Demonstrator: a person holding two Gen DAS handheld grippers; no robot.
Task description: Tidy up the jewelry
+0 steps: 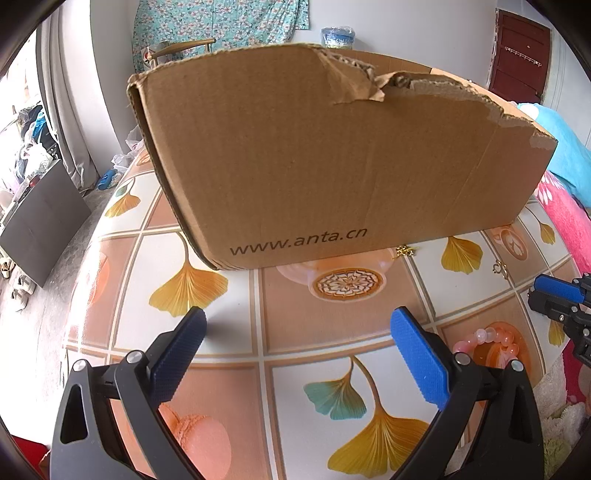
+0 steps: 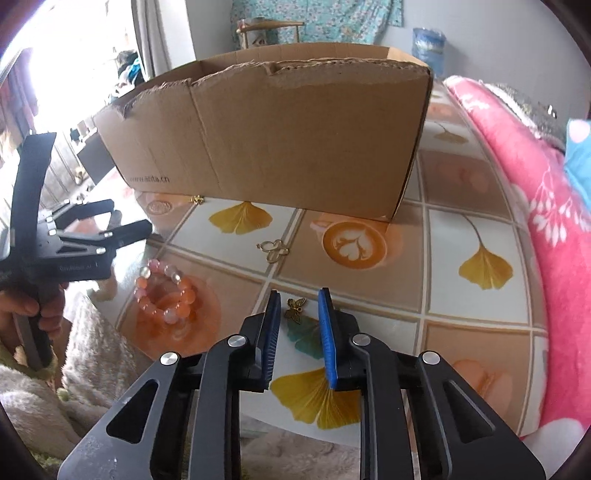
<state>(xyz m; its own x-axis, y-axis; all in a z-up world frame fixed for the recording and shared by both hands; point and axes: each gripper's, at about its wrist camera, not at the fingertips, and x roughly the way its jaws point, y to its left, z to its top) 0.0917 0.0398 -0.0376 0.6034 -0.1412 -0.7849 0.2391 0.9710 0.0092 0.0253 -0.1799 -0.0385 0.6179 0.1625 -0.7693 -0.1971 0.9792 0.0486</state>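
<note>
Your right gripper (image 2: 298, 301) sits narrowed around the butterfly charm (image 2: 294, 309) on the table (image 2: 476, 295), pads not yet pressing it. Your left gripper (image 1: 297, 341) hangs released, wide apart, facing the cardboard box (image 1: 332, 166). The bead bracelet (image 2: 166, 291) lies left of the charm, a gold clasp (image 2: 274, 250) nearer the box.

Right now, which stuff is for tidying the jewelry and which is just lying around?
For the job:
butterfly charm
bead bracelet
swirly gold charm
small gold charm
cardboard box

Just lying around:
pink blanket
chair
</note>
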